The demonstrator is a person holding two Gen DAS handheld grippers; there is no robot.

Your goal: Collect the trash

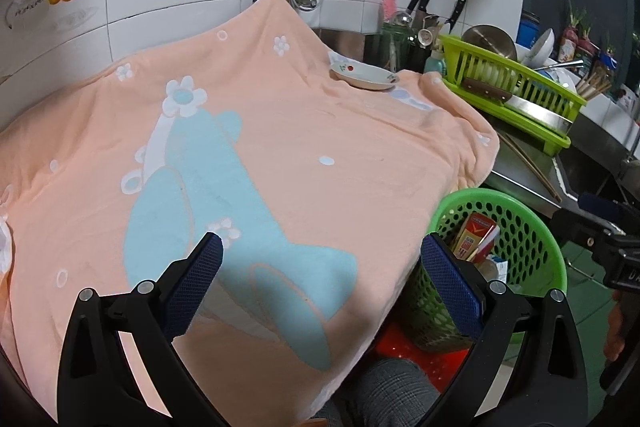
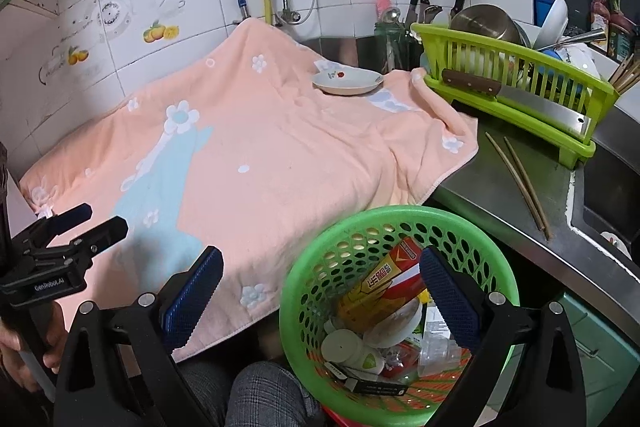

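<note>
left gripper (image 1: 322, 269) spread wide above the peach towel (image 1: 320, 131), gripping nothing. right gripper (image 2: 322, 269) likewise spread wide and holding nothing, hovering over the green basket (image 2: 316, 263) just beside the towel's edge. inside the basket: red-and-yellow box (image 2: 386, 279), white lids, clear wrappers. small dish (image 2: 347, 81) on the towel's far end; 2 chopsticks (image 2: 520, 183) near the dish rack (image 2: 516, 87).

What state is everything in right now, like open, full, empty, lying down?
Left gripper: open, empty.
Right gripper: open, empty.
Basket: upright, holding trash.
Plate: empty, on the towel.
Towel: spread flat.
Cleaver: lying across the rack.
Chopsticks: lying on the counter.
</note>
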